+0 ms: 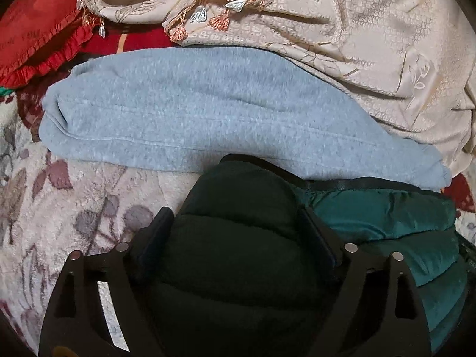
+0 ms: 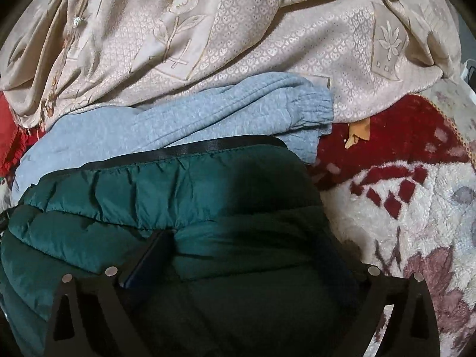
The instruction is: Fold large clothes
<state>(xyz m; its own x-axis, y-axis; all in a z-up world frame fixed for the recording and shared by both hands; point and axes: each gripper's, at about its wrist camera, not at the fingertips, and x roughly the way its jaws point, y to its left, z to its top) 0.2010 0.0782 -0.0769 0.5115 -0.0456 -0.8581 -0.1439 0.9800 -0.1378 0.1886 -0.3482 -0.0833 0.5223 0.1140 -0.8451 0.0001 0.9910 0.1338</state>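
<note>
Subject: green quilted jacket (image 2: 166, 178), lying folded on a patterned blanket (image 2: 410, 208) that covers what appears to be a bed. It sits at the near edge of the pile, directly under both claws. Behind it, touching its far hem, lies a folded grey sweat garment (image 1: 184, 113); behind that, a beige fringed cloth (image 1: 372, 44). A red ruffled item (image 1: 38, 29) lies at far left.

Left claw (image 1: 235, 235): jaws stand wide, one on each side of the jacket's left end. The padding bulges between them; the pads appear to rest beside the fabric rather than pinch it. Nothing is lifted.

Right claw (image 2: 244, 253): jaws stand wide, straddling the jacket's right end. The left finger (image 2: 148, 255) lies against a quilt ridge; the right finger is in shadow and contact cannot be confirmed. No grip is evident.

Handling assessment: the shell looks like smooth, glossy synthetic, so likely slippery. The filling is puffy, soft and springy, and probably light for its bulk. Folds may rebound and layers may slide over each other.

Recommended hold: the stitched seams between quilt channels, or the bound hem (image 2: 190, 151) with its dark tape, where the material is thin and firm. A grip on a puffed panel's crown is judged liable to slip.
</note>
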